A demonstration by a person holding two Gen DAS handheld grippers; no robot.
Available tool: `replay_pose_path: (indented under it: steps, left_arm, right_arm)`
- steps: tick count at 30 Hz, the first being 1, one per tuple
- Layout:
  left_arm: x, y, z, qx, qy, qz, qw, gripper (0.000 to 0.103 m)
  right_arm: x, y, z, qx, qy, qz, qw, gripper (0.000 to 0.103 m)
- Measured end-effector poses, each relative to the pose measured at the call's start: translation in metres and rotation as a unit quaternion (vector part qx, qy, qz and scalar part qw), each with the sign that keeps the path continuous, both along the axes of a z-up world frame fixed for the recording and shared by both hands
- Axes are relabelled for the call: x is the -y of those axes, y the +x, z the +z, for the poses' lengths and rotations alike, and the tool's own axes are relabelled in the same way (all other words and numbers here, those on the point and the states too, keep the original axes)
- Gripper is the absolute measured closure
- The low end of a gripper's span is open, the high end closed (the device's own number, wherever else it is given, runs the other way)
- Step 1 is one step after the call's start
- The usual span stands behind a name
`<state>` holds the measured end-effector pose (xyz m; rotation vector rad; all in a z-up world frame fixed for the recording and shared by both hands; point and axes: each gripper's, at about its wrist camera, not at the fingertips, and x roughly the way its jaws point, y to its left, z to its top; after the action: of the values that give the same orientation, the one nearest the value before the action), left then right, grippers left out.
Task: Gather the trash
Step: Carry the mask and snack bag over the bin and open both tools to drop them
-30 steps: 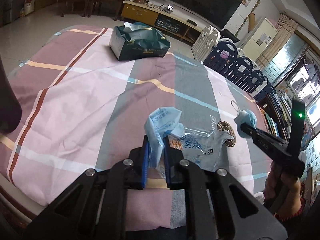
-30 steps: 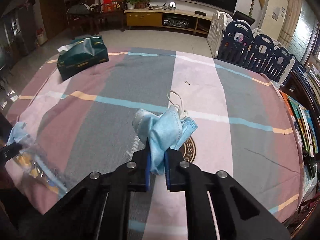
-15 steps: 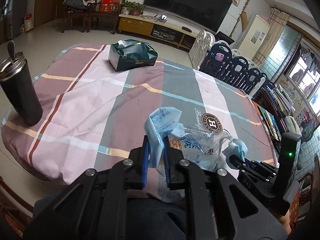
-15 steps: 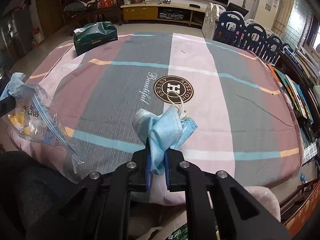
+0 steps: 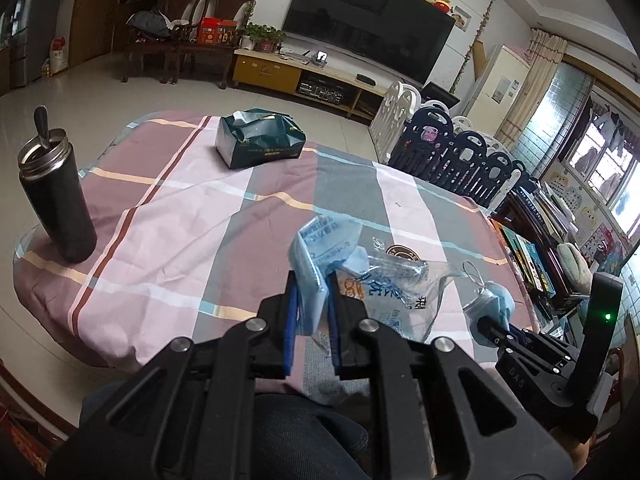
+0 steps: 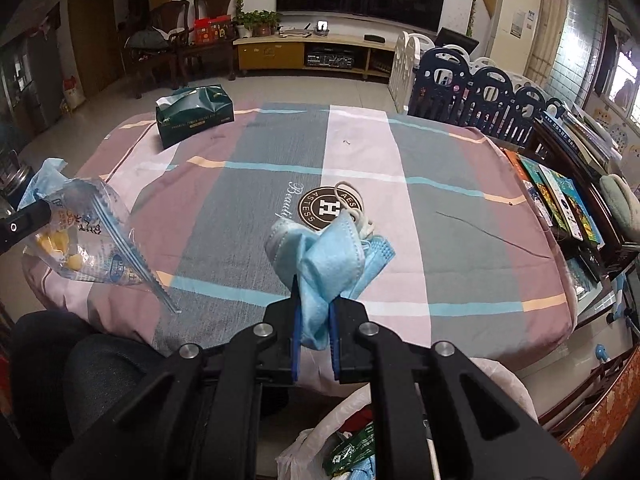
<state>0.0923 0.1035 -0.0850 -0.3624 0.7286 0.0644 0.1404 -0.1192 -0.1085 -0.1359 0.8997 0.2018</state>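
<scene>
Trash is held in both grippers above the near table edge: a crumpled blue face mask (image 6: 332, 256) is pinched by the right gripper (image 6: 315, 330), and a clear printed plastic wrapper (image 5: 384, 284) by the left gripper (image 5: 311, 322). Below the right gripper, one white trash bag (image 6: 320, 452) is seen. Farther off, one black flask (image 5: 56, 196) and one green tissue box (image 5: 260, 142) are set on the striped tablecloth (image 6: 440, 216).

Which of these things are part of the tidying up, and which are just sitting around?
Part of the job:
- plastic wrapper, gripped by the left gripper
- blue face mask, gripped by the right gripper
- trash bag on the floor below

Just lying about:
- tissue box
- black flask
- tablecloth
</scene>
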Motion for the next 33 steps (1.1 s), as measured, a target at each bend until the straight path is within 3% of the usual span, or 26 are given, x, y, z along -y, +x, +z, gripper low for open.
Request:
replay_pose_path:
  steps: [14,21,28,33]
  left_arm:
    - [-0.005,-0.004,0.002,0.001,0.001,0.014,0.9999,0.089]
    - [0.010,-0.011,0.013,0.003,0.008,0.002,1.0000,0.089]
    - [0.071,-0.026,0.027,0.011,0.029,-0.071,0.9970,0.089]
    - [0.138,-0.042,0.028,0.007,0.072,-0.149,0.9862,0.089]
  right_arm:
    - [-0.005,-0.006,0.003,0.000,0.002,0.005,1.000,0.091]
    - [0.018,-0.019,0.028,0.027,0.007,-0.004,1.000,0.091]
    - [0.069,-0.053,0.062,0.068,-0.002,-0.017,0.998,0.091]
    - [0.120,-0.080,0.084,0.090,-0.004,-0.043,0.995,0.091]
